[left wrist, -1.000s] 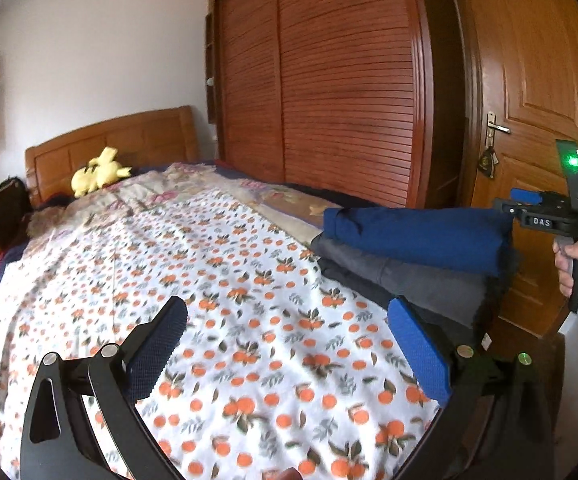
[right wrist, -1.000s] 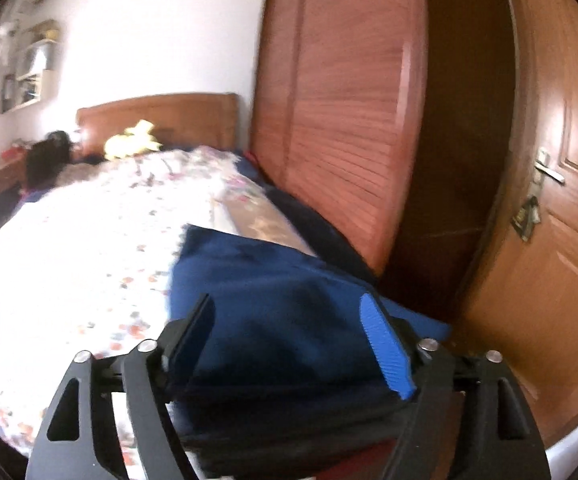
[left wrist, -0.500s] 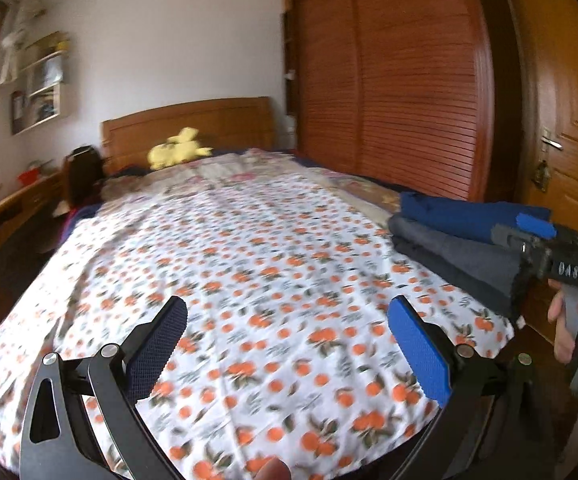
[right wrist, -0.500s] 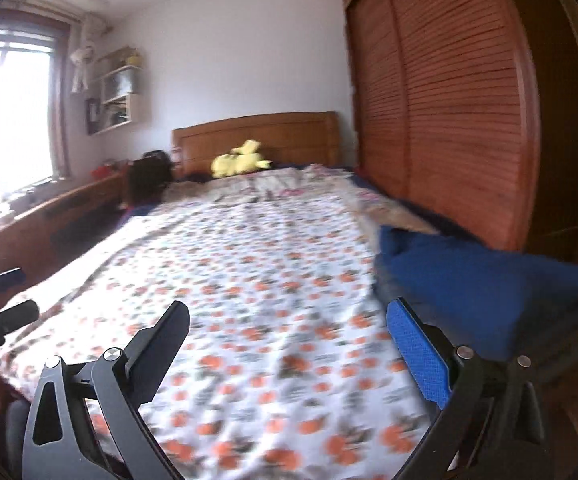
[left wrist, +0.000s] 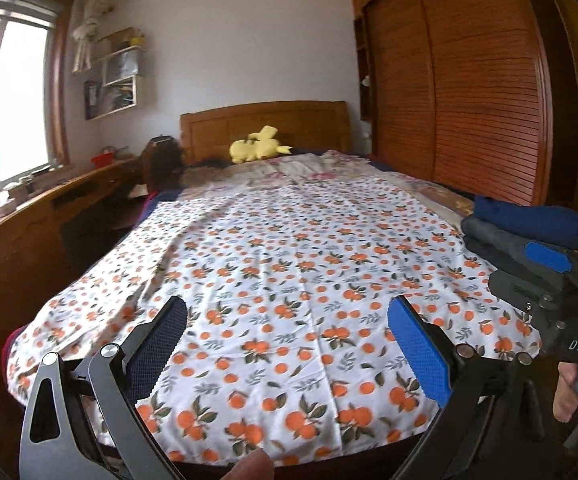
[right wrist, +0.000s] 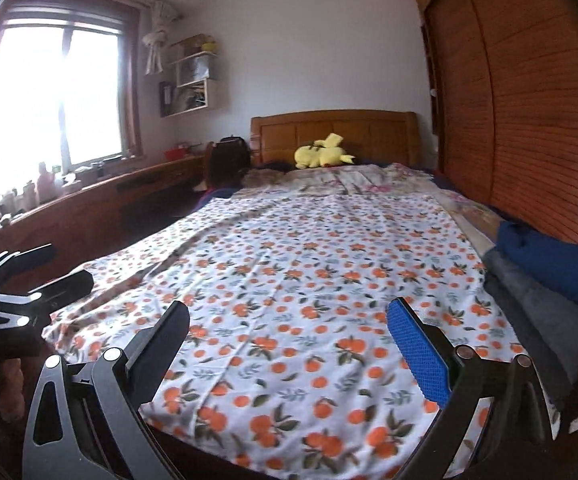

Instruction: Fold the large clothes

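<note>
A stack of folded clothes lies at the bed's right edge: a folded navy garment (left wrist: pixel 529 220) (right wrist: pixel 561 256) on top of folded grey ones (left wrist: pixel 493 240) (right wrist: pixel 537 312). The bed is covered by a white sheet with orange fruit print (left wrist: pixel 289 264) (right wrist: pixel 289 280). My left gripper (left wrist: pixel 289 344) is open and empty above the foot of the bed. My right gripper (right wrist: pixel 289 344) is open and empty too. It also shows at the right of the left wrist view (left wrist: pixel 545 276), just in front of the stack. The left gripper shows at the left edge of the right wrist view (right wrist: pixel 21 280).
A wooden headboard (left wrist: pixel 265 124) with a yellow plush toy (left wrist: pixel 257 148) is at the far end. A louvred wooden wardrobe (left wrist: pixel 469 92) runs along the right, close to the bed. A wooden desk (left wrist: pixel 29 216) under a window stands on the left.
My right gripper has let go of the navy garment, left on the stack, and pulled back. Both views have swung left from the wardrobe side to face the bed head-on.
</note>
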`<state>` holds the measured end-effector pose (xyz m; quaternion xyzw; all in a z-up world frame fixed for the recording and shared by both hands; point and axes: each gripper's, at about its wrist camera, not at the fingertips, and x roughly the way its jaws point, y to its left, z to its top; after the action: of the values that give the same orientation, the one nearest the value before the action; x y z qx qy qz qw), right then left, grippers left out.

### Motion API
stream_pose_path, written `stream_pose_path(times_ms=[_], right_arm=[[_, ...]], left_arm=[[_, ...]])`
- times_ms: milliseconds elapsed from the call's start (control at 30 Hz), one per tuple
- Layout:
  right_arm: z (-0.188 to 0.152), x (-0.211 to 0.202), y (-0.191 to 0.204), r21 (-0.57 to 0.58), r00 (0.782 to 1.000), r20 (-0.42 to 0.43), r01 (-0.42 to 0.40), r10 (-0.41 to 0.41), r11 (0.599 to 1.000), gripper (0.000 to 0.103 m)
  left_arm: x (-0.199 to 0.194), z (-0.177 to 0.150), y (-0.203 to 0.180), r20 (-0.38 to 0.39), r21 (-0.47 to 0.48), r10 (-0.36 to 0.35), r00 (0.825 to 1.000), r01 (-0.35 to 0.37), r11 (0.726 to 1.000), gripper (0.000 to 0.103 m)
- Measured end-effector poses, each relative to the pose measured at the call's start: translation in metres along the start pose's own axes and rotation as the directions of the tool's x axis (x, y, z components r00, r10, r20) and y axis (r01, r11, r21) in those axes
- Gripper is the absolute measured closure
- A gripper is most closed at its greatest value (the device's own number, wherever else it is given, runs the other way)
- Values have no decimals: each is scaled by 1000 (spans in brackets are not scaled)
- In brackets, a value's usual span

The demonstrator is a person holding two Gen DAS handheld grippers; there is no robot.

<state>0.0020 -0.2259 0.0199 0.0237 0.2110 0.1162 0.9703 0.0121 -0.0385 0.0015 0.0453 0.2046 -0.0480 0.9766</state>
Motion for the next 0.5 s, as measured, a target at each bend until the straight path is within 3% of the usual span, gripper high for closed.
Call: stream_pose_path(times_ms=[500], right_arm=[[-7,0,21,14,1000,15,2,-2,1000,8]], left_arm=[[-12,-18,27,-2,-73,24,1000,-24,997,2]])
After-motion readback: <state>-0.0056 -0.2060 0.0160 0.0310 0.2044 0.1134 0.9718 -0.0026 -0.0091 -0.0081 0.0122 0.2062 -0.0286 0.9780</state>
